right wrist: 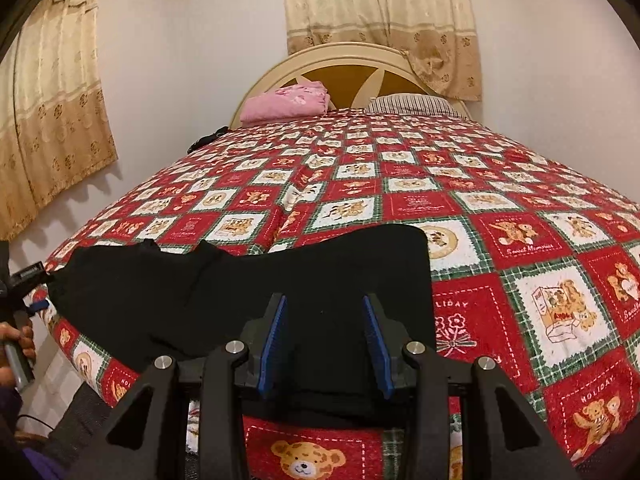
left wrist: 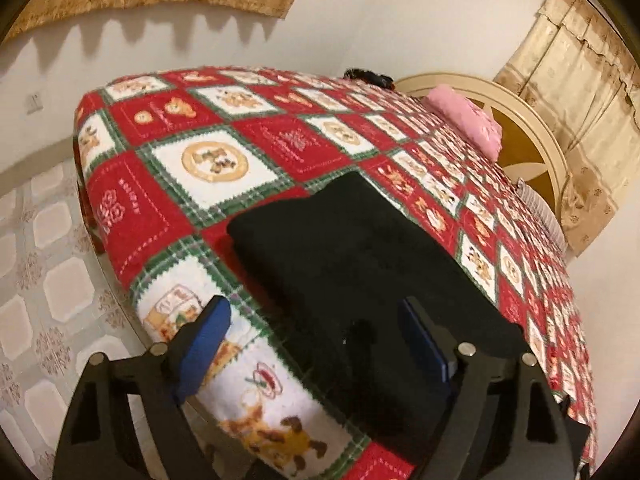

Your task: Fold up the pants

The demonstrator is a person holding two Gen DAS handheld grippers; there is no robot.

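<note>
Black pants (left wrist: 352,256) lie flat and folded lengthwise near the front edge of a bed with a red, white and green teddy-bear quilt (left wrist: 208,160). My left gripper (left wrist: 316,316) is open above the pants' near end, its left pad over the quilt. In the right wrist view the pants (right wrist: 240,288) stretch from the bed's left edge to the middle. My right gripper (right wrist: 325,308) is open and empty just above their right part. The left gripper (right wrist: 34,284) shows at the pants' far left end.
A folded pink cloth (right wrist: 288,102) and a striped pillow (right wrist: 412,104) lie by the cream headboard (right wrist: 344,60). A dark object (right wrist: 206,140) sits at the bed's left edge. Beige curtains (right wrist: 380,20) hang on the walls. Tiled floor (left wrist: 48,280) lies left of the bed.
</note>
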